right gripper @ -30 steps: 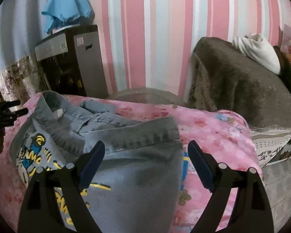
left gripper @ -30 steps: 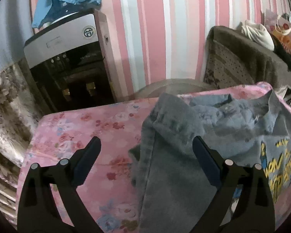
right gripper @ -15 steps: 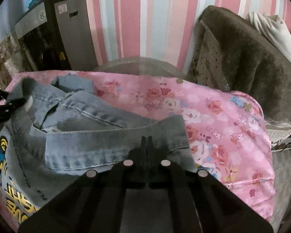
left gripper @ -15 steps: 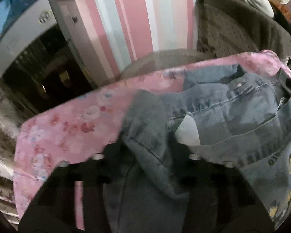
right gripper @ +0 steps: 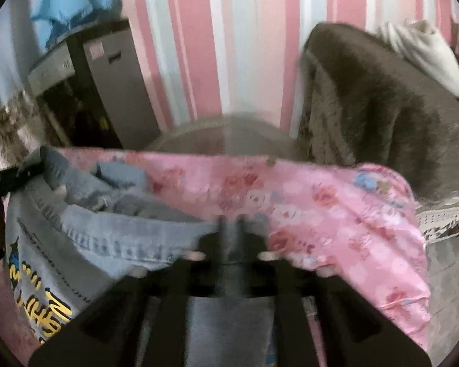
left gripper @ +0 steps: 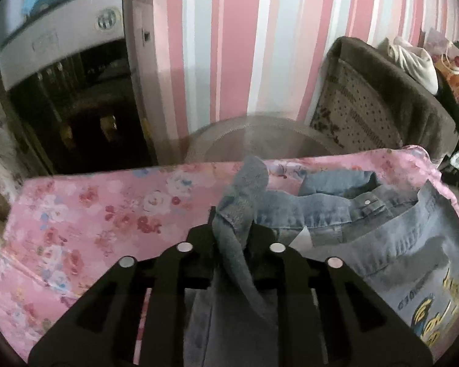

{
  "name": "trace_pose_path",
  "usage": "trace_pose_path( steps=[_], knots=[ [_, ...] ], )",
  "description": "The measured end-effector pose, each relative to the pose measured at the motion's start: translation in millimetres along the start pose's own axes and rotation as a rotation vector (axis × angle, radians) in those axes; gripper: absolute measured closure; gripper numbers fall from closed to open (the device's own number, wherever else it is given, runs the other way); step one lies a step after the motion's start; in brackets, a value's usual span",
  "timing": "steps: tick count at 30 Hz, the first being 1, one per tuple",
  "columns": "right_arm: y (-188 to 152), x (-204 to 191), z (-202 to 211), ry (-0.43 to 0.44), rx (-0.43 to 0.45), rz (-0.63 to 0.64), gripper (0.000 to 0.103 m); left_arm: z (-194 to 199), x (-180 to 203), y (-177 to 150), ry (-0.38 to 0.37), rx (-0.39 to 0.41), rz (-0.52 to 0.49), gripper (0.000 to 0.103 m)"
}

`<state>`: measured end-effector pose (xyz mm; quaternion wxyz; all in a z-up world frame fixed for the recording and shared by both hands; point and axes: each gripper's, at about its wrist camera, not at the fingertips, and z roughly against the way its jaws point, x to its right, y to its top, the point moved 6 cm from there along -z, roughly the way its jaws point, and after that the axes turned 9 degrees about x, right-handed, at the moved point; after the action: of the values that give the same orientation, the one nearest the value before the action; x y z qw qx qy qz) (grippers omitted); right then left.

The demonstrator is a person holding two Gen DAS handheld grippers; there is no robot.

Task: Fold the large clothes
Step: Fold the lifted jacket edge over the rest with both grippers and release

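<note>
Both sets of fingers went from spread to pinching: left gripper (left gripper: 231, 232) and right gripper (right gripper: 231, 229) nipped the denim jacket (left gripper: 367, 232), fold ready to start.

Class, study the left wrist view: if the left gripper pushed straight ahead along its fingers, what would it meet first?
The left gripper, jaws closing on a fold of the denim jacket, would probably meet that bunched denim first, then the pink floral cover. Depth is unclear.

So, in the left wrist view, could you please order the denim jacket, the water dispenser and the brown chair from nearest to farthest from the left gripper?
1. Denim jacket: its fold is between the left gripper's jaws.
2. Water dispenser: far left, against the wall.
3. Brown chair: far right; too close to rank against the dispenser.
</note>
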<state>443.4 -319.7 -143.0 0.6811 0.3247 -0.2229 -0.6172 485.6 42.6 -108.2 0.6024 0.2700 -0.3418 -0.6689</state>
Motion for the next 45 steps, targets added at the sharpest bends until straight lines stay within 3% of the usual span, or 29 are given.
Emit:
trace_pose_path(
  steps=[1, 3, 6, 7, 8, 9, 10, 15, 16, 17, 18, 19, 24, 29, 30, 31, 32, 33, 39, 40, 42, 43, 45],
  knots=[
    [-3, -1, -3, -0.008, -0.006, -0.001, 0.031, -6, -1, -4, 0.007, -0.013, 0.005, 0.078],
    [-12, -5, -12, -0.001, -0.042, -0.007, 0.031, -12, -1, -8, 0.004, -0.024, 0.005, 0.077],
    [-21, -11, -25, -0.004, -0.08, 0.024, 0.033, -14, 1, -12, 0.005, -0.03, -0.001, 0.067],
    [-23, -11, -28, -0.007, -0.093, 0.03, 0.04, -15, 1, -13, 0.005, -0.036, -0.002, 0.061],
    [-25, -12, -33, -0.012, -0.109, 0.041, 0.07, -16, 1, -13, 0.01, -0.04, -0.004, 0.059],
    [-27, -13, -35, -0.019, -0.119, 0.06, 0.091, -18, 2, -13, 0.01, -0.049, -0.009, 0.058],
    [-28, -14, -37, -0.027, -0.129, 0.081, 0.103, -19, 2, -14, 0.009, -0.055, -0.013, 0.058],
    [-23, -16, -30, -0.031, -0.094, 0.105, 0.103, -25, 3, -17, -0.002, -0.083, -0.023, 0.058],
    [-17, -15, -25, -0.034, -0.067, 0.099, 0.101, -24, 2, -17, -0.003, -0.08, -0.019, 0.058],
    [-11, -16, -19, -0.014, -0.032, 0.091, 0.087, -23, 2, -16, -0.004, -0.074, -0.018, 0.058],
    [-6, -18, -15, 0.017, -0.02, 0.067, 0.063, -22, 2, -15, -0.003, -0.066, -0.018, 0.058],
    [-4, -19, -14, 0.035, -0.028, 0.048, 0.02, -20, 2, -13, 0.0, -0.061, -0.019, 0.058],
    [-7, -43, -18, 0.099, -0.045, -0.001, 0.018, -12, 4, -8, -0.005, -0.026, 0.016, 0.055],
    [-27, -73, -41, 0.104, -0.153, 0.041, 0.018, -13, 9, -13, -0.001, -0.029, 0.019, 0.038],
    [-31, -75, -46, 0.082, -0.165, 0.06, 0.02, -14, 10, -15, 0.0, -0.033, 0.02, 0.037],
    [-36, -77, -47, 0.068, -0.169, 0.072, 0.039, -15, 10, -17, 0.001, -0.035, 0.02, 0.037],
    [-39, -79, -48, 0.054, -0.171, 0.089, 0.096, -17, 11, -18, 0.004, -0.04, 0.018, 0.037],
    [-39, -78, -48, 0.025, -0.164, 0.105, 0.102, -18, 11, -19, 0.004, -0.043, 0.017, 0.037],
    [-17, -69, -28, 0.012, -0.068, 0.1, 0.103, -19, 8, -17, 0.005, -0.052, 0.019, 0.037],
    [-14, -67, -26, 0.024, -0.064, 0.097, 0.102, -19, 7, -17, 0.005, -0.052, 0.019, 0.037],
    [-10, -65, -27, 0.076, -0.079, 0.076, 0.072, -19, 6, -16, 0.001, -0.049, 0.021, 0.037],
    [-9, -65, -28, 0.085, -0.083, 0.066, 0.029, -19, 5, -16, 0.001, -0.048, 0.022, 0.037],
    [-5, -69, -27, 0.104, -0.065, 0.051, 0.025, -20, 4, -17, 0.003, -0.047, 0.029, 0.037]
  ],
)
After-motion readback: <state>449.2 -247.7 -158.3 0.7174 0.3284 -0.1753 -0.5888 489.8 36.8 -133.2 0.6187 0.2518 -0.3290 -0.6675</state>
